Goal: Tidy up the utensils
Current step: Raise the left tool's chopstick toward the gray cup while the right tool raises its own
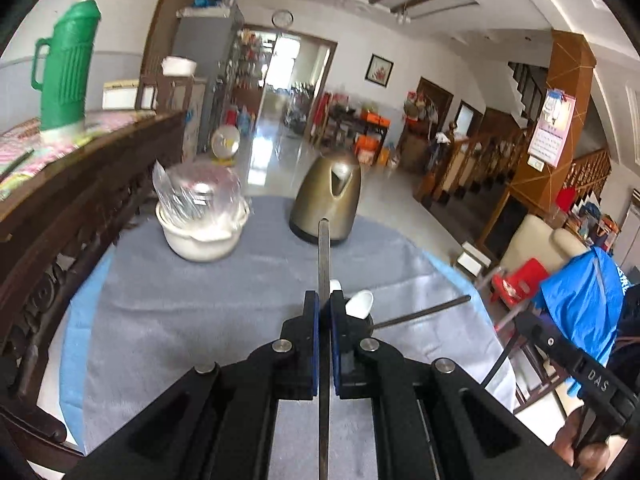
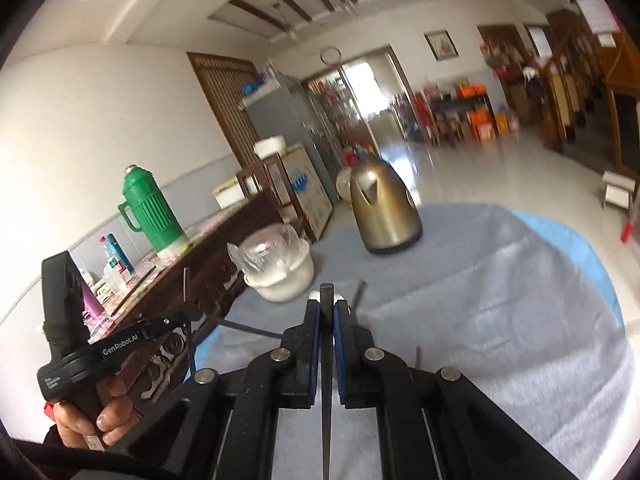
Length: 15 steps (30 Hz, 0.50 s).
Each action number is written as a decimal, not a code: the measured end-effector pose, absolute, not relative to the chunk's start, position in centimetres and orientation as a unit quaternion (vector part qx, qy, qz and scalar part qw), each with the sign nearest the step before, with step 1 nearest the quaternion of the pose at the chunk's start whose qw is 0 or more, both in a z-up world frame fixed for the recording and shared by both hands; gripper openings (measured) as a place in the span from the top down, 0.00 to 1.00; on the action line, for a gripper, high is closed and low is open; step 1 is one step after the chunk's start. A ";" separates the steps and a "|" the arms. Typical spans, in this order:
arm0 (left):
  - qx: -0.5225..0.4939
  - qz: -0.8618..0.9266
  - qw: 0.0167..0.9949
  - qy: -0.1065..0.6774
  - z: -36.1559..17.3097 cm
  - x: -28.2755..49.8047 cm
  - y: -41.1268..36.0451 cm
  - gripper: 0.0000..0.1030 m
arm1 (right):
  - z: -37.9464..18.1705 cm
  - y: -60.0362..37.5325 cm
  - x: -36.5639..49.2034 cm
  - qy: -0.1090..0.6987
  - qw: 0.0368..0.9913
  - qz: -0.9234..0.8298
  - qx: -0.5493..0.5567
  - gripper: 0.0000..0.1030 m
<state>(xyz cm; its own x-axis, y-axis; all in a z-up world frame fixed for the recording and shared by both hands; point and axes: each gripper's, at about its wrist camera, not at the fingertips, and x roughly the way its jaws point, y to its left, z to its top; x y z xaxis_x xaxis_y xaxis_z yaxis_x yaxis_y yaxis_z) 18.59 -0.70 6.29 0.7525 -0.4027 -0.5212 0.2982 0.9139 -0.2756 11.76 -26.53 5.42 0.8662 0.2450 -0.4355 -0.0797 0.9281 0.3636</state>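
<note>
A: Nearest us, left gripper clenched one dark chopstick, frame centre; right gripper clenched another chopstick.

B: We logged both lifted above the cloth; white spoon remained unsorted, centre-right.
</note>
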 end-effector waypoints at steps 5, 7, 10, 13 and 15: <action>-0.070 -0.164 0.944 0.278 6.9 17.6 -1.1 0.95 | 5.7 -25.0 11.4 0.235 0.954 0.088 0.161 0.93; -0.059 -0.153 0.948 0.274 7.0 17.2 -1.4 0.95 | 5.8 -24.5 11.3 0.236 0.954 0.090 0.159 0.93; -0.043 -0.140 0.953 0.265 7.3 16.6 -2.0 0.95 | 5.7 -23.8 11.0 0.238 0.954 0.092 0.158 0.93; -0.025 -0.131 0.958 0.253 7.7 16.0 -2.5 0.95 | 5.6 -23.6 10.8 0.236 0.955 0.093 0.151 0.93; -0.019 -0.130 0.960 0.248 8.0 15.8 -2.7 0.95 | 5.9 -23.5 10.6 0.231 0.958 0.091 0.144 0.93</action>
<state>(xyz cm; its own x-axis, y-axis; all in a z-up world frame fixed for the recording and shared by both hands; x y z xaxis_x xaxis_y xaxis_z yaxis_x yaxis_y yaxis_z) 15.77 -2.73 8.01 0.8433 -0.2599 -0.4705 0.2411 0.9652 -0.1010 10.61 -23.49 5.91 0.8768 0.2412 -0.4161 -0.1082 0.9419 0.3181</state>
